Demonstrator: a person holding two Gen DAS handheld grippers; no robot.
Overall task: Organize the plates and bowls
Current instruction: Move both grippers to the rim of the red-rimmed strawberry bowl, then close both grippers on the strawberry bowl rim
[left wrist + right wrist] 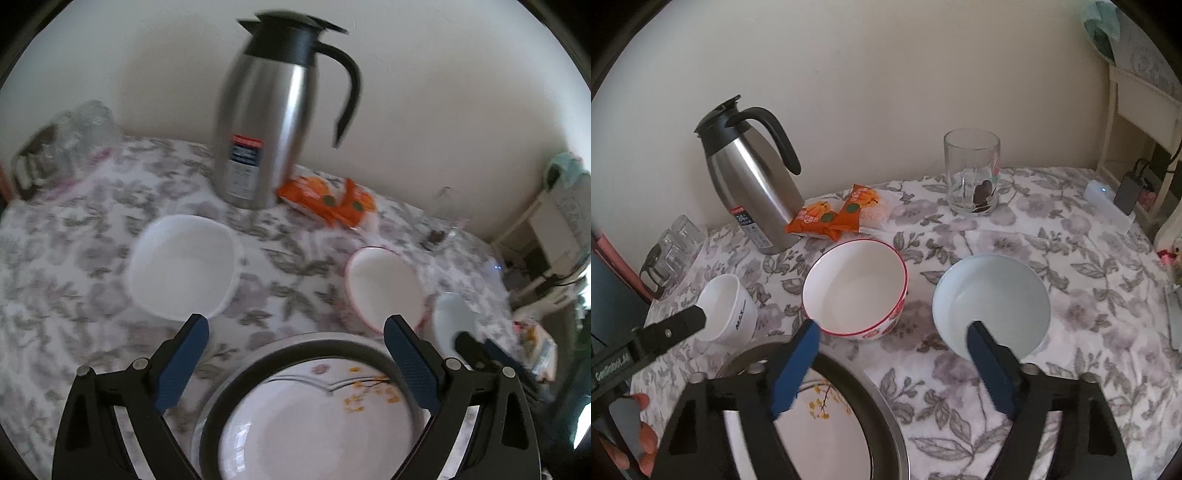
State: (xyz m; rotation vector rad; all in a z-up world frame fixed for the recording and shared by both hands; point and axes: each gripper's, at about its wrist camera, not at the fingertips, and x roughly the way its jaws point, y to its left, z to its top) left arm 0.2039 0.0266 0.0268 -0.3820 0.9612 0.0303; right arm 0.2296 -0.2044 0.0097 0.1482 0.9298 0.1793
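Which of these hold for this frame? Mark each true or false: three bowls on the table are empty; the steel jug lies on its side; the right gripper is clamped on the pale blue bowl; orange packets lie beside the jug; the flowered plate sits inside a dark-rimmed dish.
1. Three empty bowls: true. White bowl, red-rimmed bowl, pale blue bowl.
2. Jug on its side: false. The steel jug stands upright.
3. Right gripper clamped on the blue bowl: false. It is open, holding nothing.
4. Orange packets beside the jug: true.
5. Flowered plate inside the dark-rimmed dish: true.
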